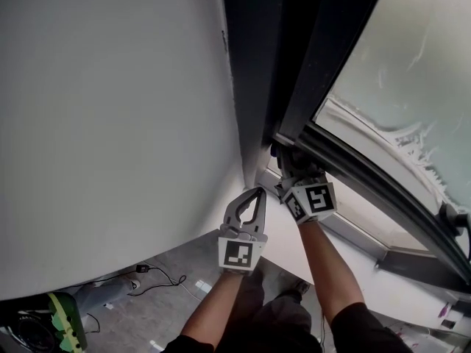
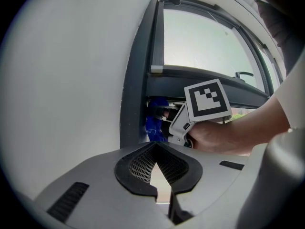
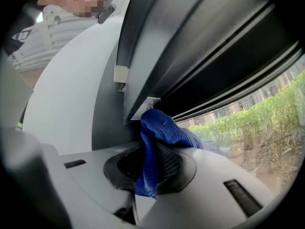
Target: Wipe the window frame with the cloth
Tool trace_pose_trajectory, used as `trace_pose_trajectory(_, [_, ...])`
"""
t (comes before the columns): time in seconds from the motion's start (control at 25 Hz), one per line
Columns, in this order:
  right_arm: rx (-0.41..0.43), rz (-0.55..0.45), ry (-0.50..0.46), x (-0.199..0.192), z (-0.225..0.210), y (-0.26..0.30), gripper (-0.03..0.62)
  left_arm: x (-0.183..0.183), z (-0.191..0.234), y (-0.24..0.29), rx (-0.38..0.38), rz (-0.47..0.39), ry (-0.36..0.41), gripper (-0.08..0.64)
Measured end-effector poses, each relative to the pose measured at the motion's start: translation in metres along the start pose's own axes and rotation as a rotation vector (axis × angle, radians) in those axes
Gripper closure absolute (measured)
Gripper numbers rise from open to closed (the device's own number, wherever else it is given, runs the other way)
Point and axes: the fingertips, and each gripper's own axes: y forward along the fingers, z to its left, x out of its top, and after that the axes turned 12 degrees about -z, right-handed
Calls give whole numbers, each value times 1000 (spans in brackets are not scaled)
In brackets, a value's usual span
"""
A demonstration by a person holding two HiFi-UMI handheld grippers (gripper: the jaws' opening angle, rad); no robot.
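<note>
The dark window frame (image 1: 309, 57) runs up beside a white wall. My right gripper (image 1: 283, 154) is shut on a blue cloth (image 3: 164, 130) and presses it into the frame's corner (image 3: 143, 104), where the upright meets the lower rail. In the left gripper view the blue cloth (image 2: 153, 123) shows against the frame (image 2: 133, 94), just ahead of the right gripper (image 2: 164, 116). My left gripper (image 1: 258, 193) hangs a little below and left of the right one, shut and holding nothing. Its tips (image 2: 155, 149) point toward the cloth without touching it.
The white wall (image 1: 110, 123) fills the left side. A glass pane (image 1: 412, 72) lies right of the frame, with a window handle (image 2: 243, 74) on a far sash. Shrubs (image 3: 257, 118) stand outside. Far below, cables (image 1: 158, 274) and a green object (image 1: 62, 322) lie on the floor.
</note>
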Motion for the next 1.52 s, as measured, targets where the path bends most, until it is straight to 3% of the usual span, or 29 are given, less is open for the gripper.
trace_pose_trajectory(0.44, [60,3,16,-12,2,-6,557,-17,-5,-5,7,19,-18,555])
trace_pose_trajectory(1.24, [51,68,-24,-78,-8,-28,558,-61,-10,-6,-46,68,-13,555])
trace_pose_trajectory(1.52, [92,49,-18,-84,-3,-33,558,-82,-26,-12,-10,83,15,555])
